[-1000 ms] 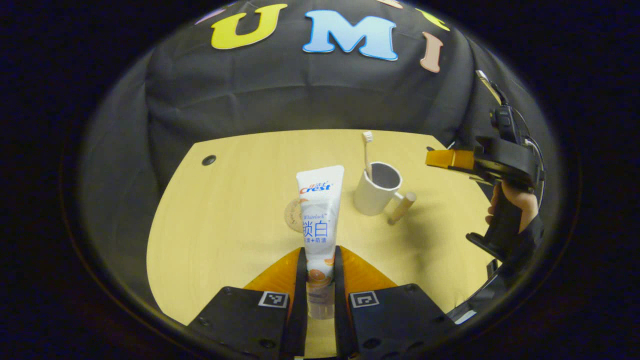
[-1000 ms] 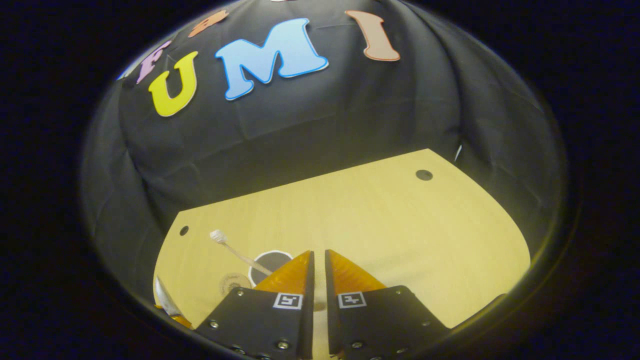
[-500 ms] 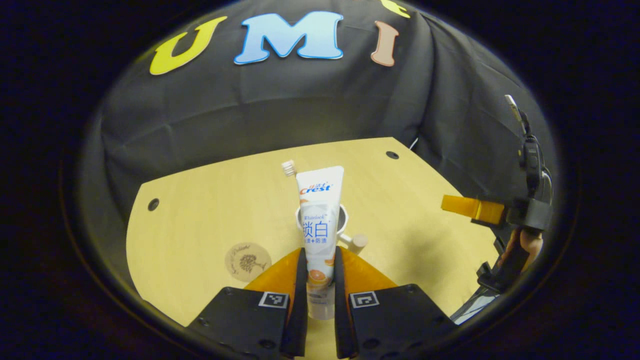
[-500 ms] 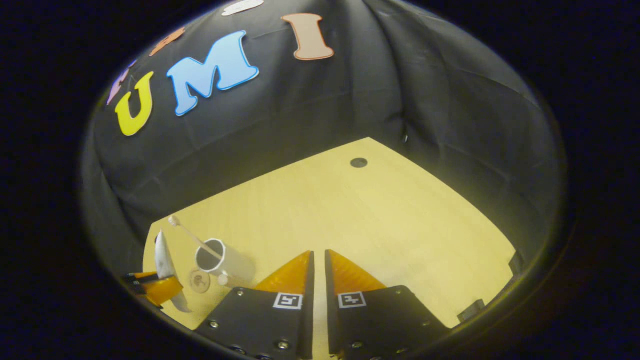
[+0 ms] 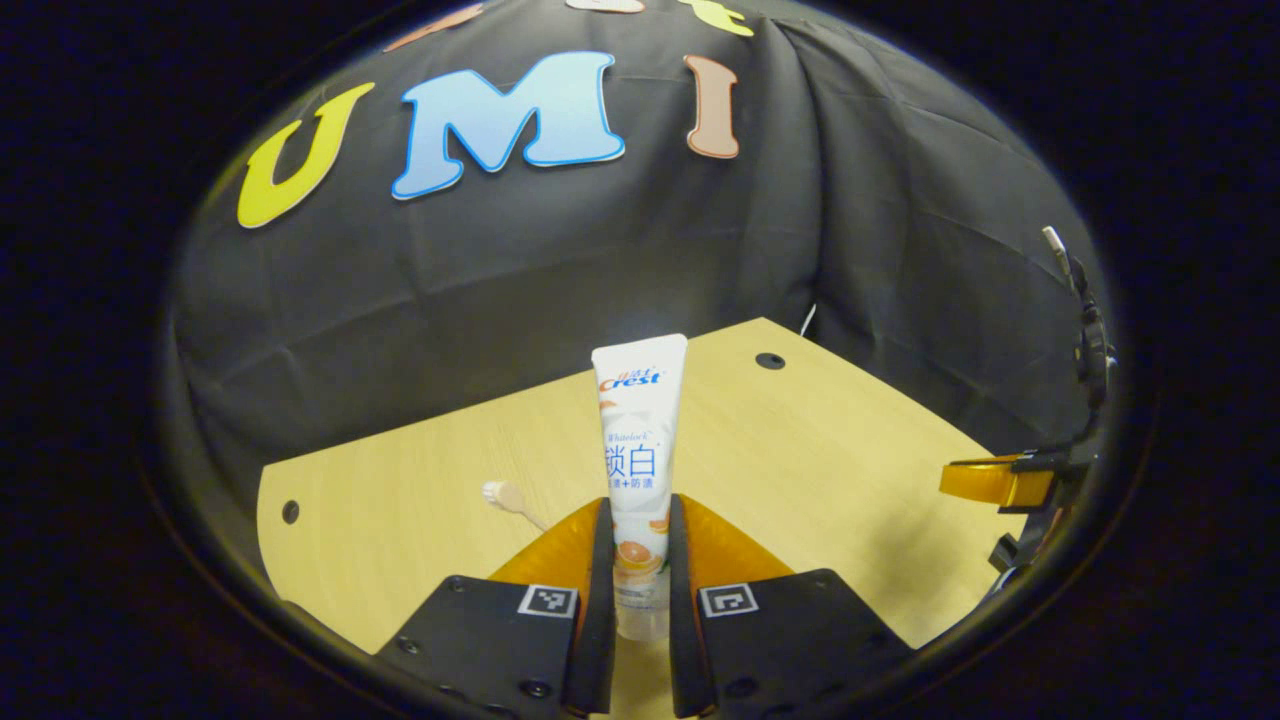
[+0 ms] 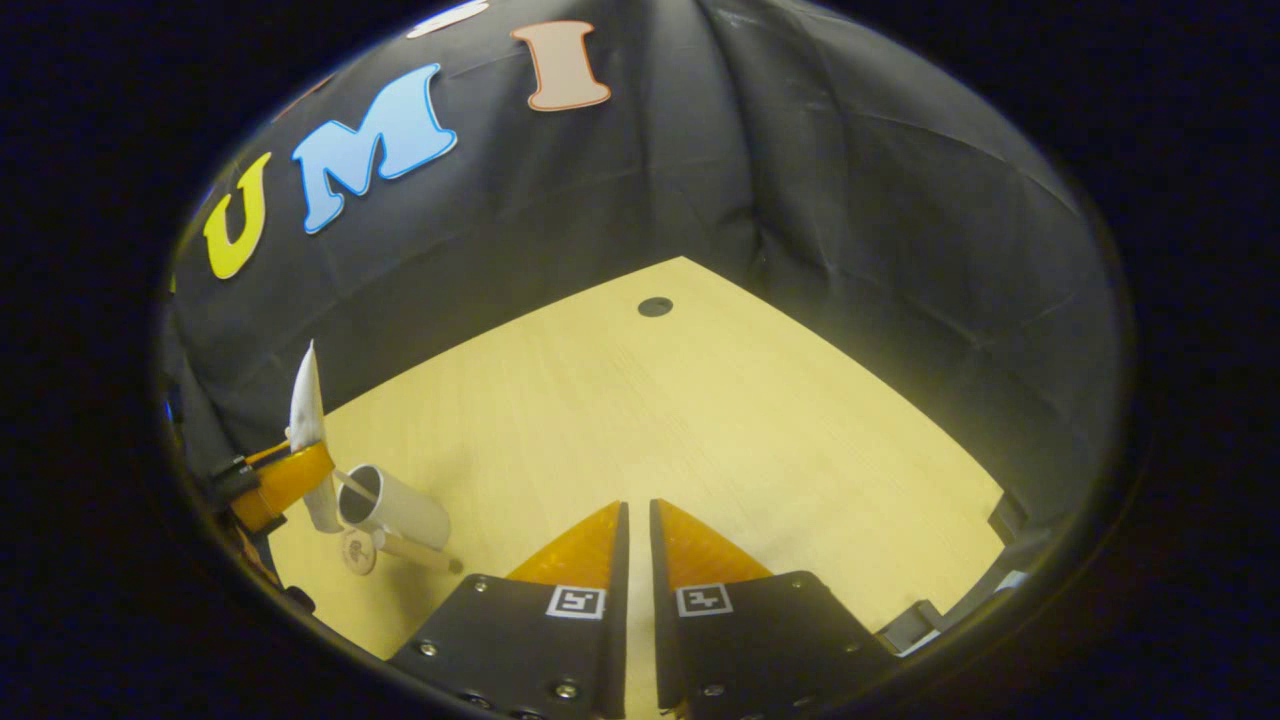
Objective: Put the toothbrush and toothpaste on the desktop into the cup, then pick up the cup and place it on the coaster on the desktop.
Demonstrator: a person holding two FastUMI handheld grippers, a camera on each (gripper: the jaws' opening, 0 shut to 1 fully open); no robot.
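My left gripper [image 5: 637, 507] is shut on a white toothpaste tube [image 5: 640, 420], which stands upright between its orange fingers. A toothbrush head [image 5: 497, 492] pokes out just left of them. In the right gripper view that gripper [image 6: 285, 478] holds the tube [image 6: 305, 400] at the far left, with the tube's lower end close to the mouth of the white cup [image 6: 395, 505]. The cup has a wooden handle [image 6: 415, 552], and a round coaster [image 6: 355, 552] lies beside it. My right gripper [image 6: 637, 510] is shut on nothing, well right of the cup.
The pale wooden table [image 6: 650, 400] has a dark round hole [image 6: 655, 306] near its far corner. Black cloth walls close it in behind and to the right. The right gripper's orange finger [image 5: 990, 482] shows at the table's right edge in the left gripper view.
My left gripper has carried the tube toward and over the cup, which has slipped out of sight behind its fingers. The right gripper has drawn away to the right, still shut.
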